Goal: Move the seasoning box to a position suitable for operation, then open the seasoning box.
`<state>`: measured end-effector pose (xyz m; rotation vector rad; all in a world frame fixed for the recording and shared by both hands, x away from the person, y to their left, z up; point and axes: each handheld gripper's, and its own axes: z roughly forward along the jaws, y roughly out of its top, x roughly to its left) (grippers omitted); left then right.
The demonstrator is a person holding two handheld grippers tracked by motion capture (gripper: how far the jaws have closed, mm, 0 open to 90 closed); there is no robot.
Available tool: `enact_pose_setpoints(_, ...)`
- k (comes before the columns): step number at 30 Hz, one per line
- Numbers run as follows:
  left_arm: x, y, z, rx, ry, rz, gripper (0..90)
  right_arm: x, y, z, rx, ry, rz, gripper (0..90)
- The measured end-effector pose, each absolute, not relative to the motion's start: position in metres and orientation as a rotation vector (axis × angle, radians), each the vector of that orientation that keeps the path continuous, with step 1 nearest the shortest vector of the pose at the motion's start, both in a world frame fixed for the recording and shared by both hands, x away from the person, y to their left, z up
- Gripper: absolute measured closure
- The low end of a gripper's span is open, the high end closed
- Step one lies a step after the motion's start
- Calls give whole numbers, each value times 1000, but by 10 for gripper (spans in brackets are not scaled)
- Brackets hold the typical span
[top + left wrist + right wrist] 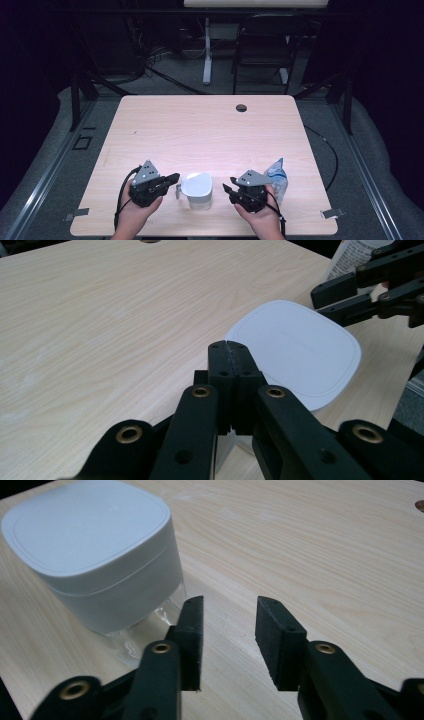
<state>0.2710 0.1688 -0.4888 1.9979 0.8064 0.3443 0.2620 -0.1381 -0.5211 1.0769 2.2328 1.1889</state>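
Closest to the high camera are your two hands, coming in from the bottom edge with a gripper in each. Biggest thing going is the light wood table (200, 125), with a dark cable hole (241, 107) near its far edge, towards the right.

Next down in size, the white container (196, 190) with the rounded-square lid sits near the front edge, right between your two grippers. It looks like it has a clear lower part under the white top, though that's hard to make out. On its left side there's a small handle-ish bit sticking out towards your left gripper.

Your left gripper (172, 177) is just beside the container on that side, pointing at it. In the left gripper view its jaws are pressed flat together with nothing between them, tips over the near edge of the lid; whether they actually touch it, can't tell.

Your right gripper (227, 189) is just on the other side, jaws apart and empty, with bare table showing through the gap.

Smallest item: a crinkly plastic bag (276, 177) with blue print, tucked just behind your right hand.
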Motion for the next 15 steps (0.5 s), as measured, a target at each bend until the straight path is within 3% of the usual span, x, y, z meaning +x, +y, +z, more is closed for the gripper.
enact_pose_setpoints(15, 268, 168, -487, 1999, 796, 340, 900, 264, -135, -522, 1094, 2250, 1186, 638)
